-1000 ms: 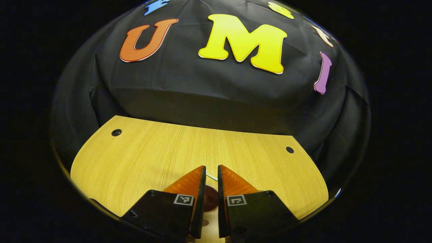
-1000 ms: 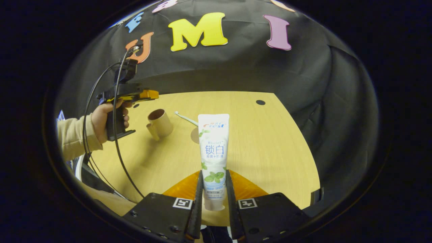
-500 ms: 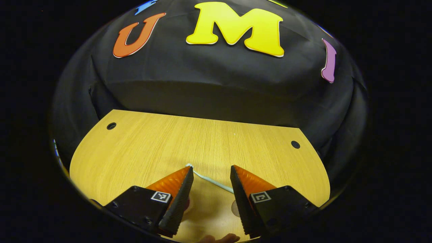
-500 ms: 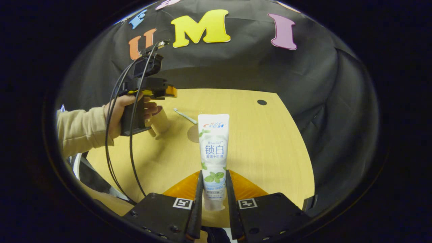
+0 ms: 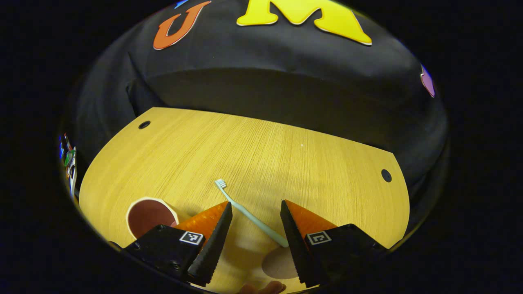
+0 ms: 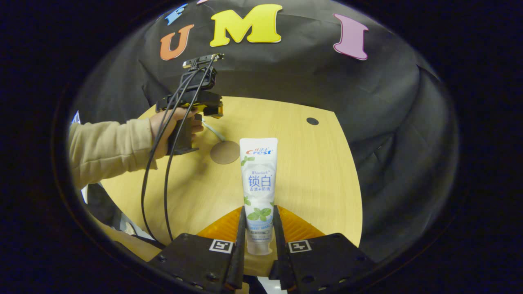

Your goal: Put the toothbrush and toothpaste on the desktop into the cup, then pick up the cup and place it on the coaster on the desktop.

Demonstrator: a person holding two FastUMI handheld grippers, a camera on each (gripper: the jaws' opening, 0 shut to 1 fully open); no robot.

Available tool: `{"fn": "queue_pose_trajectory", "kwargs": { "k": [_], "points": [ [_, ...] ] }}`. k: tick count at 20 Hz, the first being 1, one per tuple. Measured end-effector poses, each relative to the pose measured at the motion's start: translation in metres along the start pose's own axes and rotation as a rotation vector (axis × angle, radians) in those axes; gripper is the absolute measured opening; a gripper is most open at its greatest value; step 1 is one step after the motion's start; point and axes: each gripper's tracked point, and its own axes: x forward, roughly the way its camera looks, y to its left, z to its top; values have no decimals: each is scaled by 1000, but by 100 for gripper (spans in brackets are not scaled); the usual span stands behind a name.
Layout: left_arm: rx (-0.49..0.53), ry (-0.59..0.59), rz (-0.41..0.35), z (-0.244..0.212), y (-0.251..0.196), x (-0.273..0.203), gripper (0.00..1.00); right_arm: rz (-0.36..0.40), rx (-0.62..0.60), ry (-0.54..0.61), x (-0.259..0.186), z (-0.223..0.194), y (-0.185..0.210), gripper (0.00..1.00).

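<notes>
The left gripper (image 5: 256,212) hangs wide open over the slim pale toothbrush (image 5: 249,214), whose handle runs diagonally between the fingers, bristles away, seemingly flat on the wooden desktop (image 5: 286,159). The right gripper (image 6: 259,228) clamps the white toothpaste tube (image 6: 258,183) upright.

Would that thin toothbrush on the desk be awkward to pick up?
Probably a little. The toothbrush lies flat on the desk, so fingers must close low. It looks slim and light, so a nudge might slide it. The open left gripper straddles its handle.

Left tongs (image 5: 255,210) opened (were shut), now straddling toothbrush (image 5: 249,214).
</notes>
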Motion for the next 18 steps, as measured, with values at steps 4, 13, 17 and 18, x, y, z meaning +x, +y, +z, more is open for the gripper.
{"fn": "queue_pose_trajectory", "kwargs": {
  "k": [4,13,17,18],
  "points": [
    [-19,8,141,-5,11,14,75,23,-48,26,5,-3,-8,34],
    [-108,50,197,-17,8,42,76,58,-69,73,17,-15,-19,34],
    [-150,54,219,-20,17,40,44,50,-21,86,20,-20,-26,34],
    [-150,60,220,-20,18,39,46,47,-14,86,19,-20,-26,34]
  ]
}}
